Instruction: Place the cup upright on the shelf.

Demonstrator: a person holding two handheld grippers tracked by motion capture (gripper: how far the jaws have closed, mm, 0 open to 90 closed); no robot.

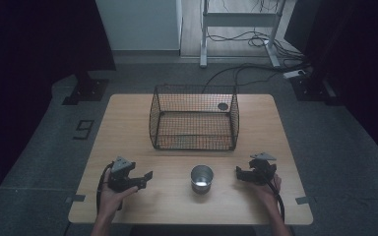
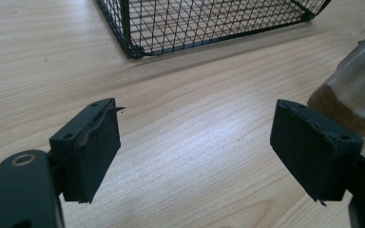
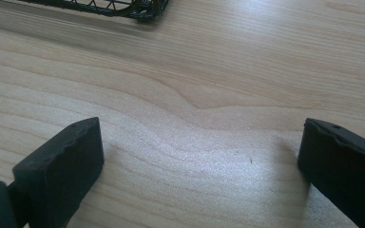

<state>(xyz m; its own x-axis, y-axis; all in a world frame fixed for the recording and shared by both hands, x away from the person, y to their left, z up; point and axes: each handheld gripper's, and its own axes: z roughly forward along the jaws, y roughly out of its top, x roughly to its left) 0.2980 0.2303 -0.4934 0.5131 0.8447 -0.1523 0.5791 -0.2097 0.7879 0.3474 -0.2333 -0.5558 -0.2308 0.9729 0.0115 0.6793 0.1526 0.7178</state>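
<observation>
Wooden worktop (image 1: 128, 128), pale grain, carries everything. Black wire basket (image 1: 194, 123) stands at far middle, open top. Left gripper (image 1: 145, 179) rests at near left, held by hand, fingers (image 2: 88, 147) spread wide, holding nothing. Right gripper (image 1: 239, 173) at near right, fingers (image 3: 62, 166) likewise spread, holding nothing. Metal cup (image 1: 202, 178) stands upright between grippers, touched by neither, in front of basket.
</observation>
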